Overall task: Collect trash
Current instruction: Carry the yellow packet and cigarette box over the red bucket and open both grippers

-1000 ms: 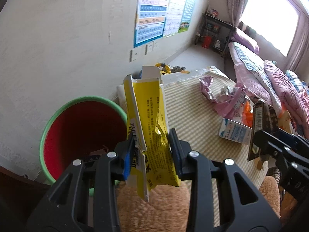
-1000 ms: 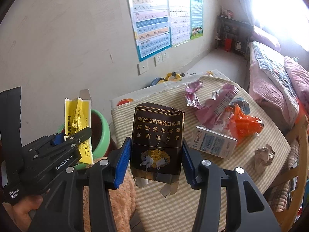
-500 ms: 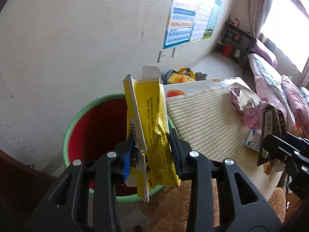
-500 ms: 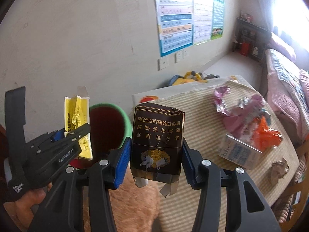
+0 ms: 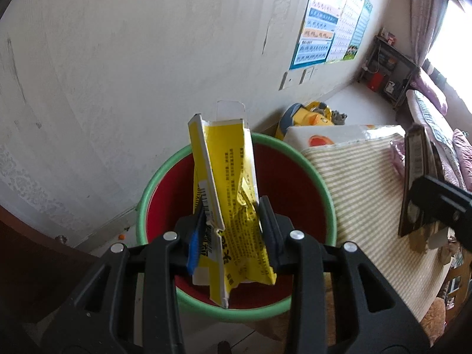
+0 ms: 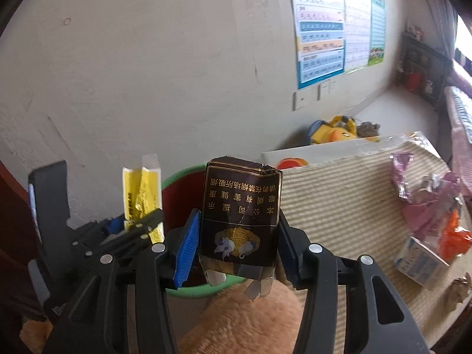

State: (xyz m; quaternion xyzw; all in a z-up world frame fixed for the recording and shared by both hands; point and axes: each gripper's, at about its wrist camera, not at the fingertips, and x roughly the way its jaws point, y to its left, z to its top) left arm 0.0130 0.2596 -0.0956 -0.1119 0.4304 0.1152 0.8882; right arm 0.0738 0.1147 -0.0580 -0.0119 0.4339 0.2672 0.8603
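The left gripper [image 5: 231, 231] clamps one crumpled yellow cardboard box [image 5: 228, 203] over one green-rimmed red plastic bucket [image 5: 298, 188]. The right gripper [image 6: 236, 240] grips one dark brown cigarette pack [image 6: 240, 215] just right of it. Further right, one striped table [image 6: 348, 194] carries pink wrappers [image 6: 424, 200].

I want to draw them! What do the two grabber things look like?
Both are black plastic. The left gripper and right gripper each have two chunky arms with cut-out holes and shiny silver screw heads. The fingers carry ridged blue pads inside.
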